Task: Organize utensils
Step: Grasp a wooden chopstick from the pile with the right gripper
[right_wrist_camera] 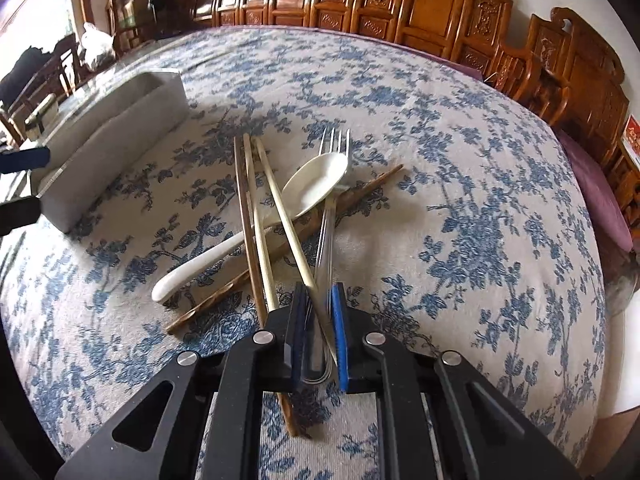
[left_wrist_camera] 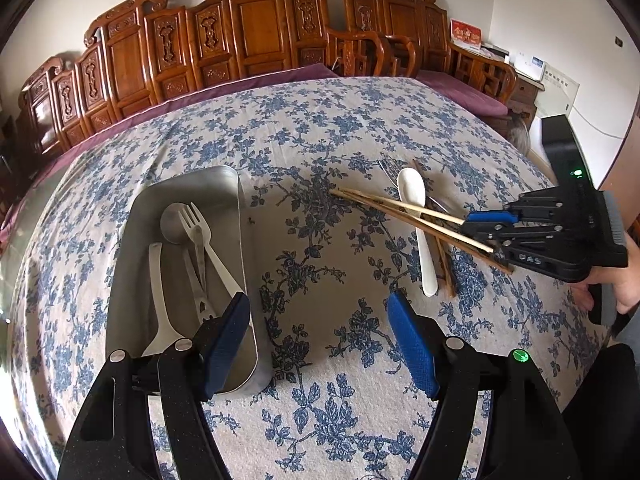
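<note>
Here, at the table's left, your tray [left_wrist_camera: 188, 200] already holds a steel spoon [left_wrist_camera: 176, 222] and forks, so it reads as the sorting spot. Your left gripper [left_wrist_camera: 316, 332] hangs just beside its near right corner, jaws wide and empty, probably waiting its turn. Further right, towards the table's right edge, the loose pile lies crossed: white spoon [right_wrist_camera: 256, 228], fork [right_wrist_camera: 332, 184], dark and pale chopsticks. Your right gripper [right_wrist_camera: 320, 320] has its jaws drawn almost together around a pale chopstick [right_wrist_camera: 288, 232] at its near end, with the fork's handle also between the pads; whether they truly pinch the stick alone, I cannot tell. Gripping at the end likely keeps the pads clear of the tangle.
</note>
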Demonstrator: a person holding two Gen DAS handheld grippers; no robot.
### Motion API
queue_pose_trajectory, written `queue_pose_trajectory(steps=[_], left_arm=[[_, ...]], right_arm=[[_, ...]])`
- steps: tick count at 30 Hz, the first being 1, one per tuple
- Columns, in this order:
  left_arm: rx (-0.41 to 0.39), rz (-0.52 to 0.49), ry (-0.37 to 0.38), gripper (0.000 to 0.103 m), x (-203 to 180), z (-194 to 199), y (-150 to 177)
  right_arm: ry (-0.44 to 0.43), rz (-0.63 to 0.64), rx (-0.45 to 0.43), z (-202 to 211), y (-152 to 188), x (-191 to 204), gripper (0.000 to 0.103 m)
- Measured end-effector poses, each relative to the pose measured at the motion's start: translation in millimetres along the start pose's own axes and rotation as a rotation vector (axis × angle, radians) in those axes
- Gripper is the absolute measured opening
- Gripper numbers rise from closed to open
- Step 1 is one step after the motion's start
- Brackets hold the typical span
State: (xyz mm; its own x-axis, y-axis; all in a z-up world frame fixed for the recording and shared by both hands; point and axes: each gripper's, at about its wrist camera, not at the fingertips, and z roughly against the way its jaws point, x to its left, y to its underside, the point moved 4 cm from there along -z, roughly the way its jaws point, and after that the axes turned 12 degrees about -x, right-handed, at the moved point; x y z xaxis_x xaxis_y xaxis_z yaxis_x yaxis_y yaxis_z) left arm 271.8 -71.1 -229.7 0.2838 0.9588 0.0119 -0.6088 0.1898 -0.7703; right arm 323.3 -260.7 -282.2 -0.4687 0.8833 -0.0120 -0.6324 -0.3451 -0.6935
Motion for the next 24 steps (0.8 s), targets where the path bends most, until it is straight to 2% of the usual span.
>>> queue_pose_trajectory(steps=[7, 14, 17, 24], left_arm=[[0.015, -0.007, -0.002, 0.068, -6.0, -4.7, 3.0], [0.027, -0.023, 0.000, 0.068, -18.6, -9.0, 7.2], [0.030, -0.029, 0.002, 0.068, -21.2, -9.8, 8.5], [0.035, -0.022, 0.006, 0.068, -20.2, -10.9, 10.4]], right_arm=[[-0.014, -0.061, -0.066, 21.6, -3.6, -7.6, 0.014], [0.012, 0.007, 0.010, 6.4, 13.4, -5.0, 0.014], [0.002, 0.004, 0.014, 6.5, 17.7, -6.4, 0.015], [-0.012, -0.005, -0.066, 11.9, 4.4, -5.7, 0.015]])
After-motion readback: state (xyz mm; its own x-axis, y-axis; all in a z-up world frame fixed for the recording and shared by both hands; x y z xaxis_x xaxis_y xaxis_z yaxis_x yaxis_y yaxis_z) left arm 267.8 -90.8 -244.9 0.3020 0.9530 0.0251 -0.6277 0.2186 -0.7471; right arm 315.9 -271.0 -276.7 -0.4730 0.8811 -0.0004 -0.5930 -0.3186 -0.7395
